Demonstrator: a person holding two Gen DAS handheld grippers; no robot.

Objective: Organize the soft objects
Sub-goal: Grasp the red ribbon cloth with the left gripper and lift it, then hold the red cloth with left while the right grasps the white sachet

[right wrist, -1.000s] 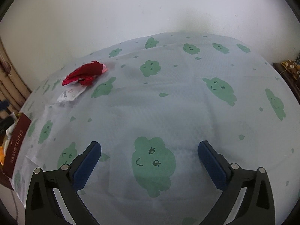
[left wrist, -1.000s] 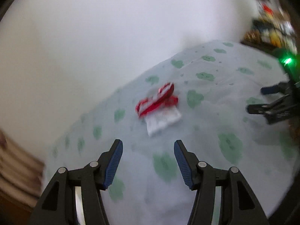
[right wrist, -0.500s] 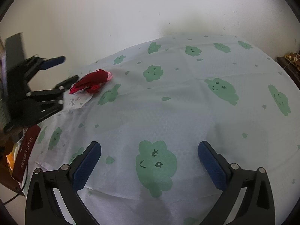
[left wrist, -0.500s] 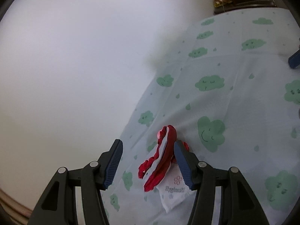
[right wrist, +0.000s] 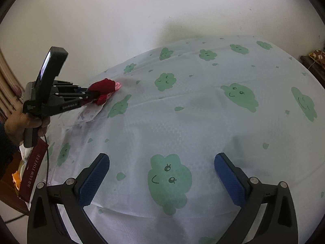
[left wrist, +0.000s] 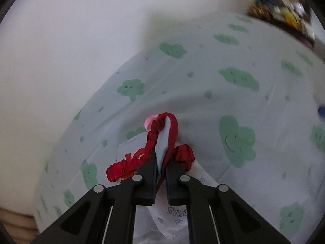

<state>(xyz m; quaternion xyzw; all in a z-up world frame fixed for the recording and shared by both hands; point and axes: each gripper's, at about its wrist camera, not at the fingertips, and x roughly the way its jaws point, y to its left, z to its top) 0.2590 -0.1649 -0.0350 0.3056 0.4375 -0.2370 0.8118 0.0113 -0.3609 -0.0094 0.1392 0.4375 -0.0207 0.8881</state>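
Far left of the tablecloth [right wrist: 203, 122], the left gripper [left wrist: 161, 170] is pinched tight on the red cloth thing [left wrist: 162, 140], which sits on a white wipes packet [right wrist: 89, 113]. Looks light, floppy, frilly, so grabbing its bunched middle seems smart. Right gripper [right wrist: 161, 180] hangs wide apart, holding nothing.

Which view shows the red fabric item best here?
The left wrist view: the red fabric item fills the centre, pinched in the left hand-held gripper. The right wrist view shows it small, far left, partly hidden by that gripper.
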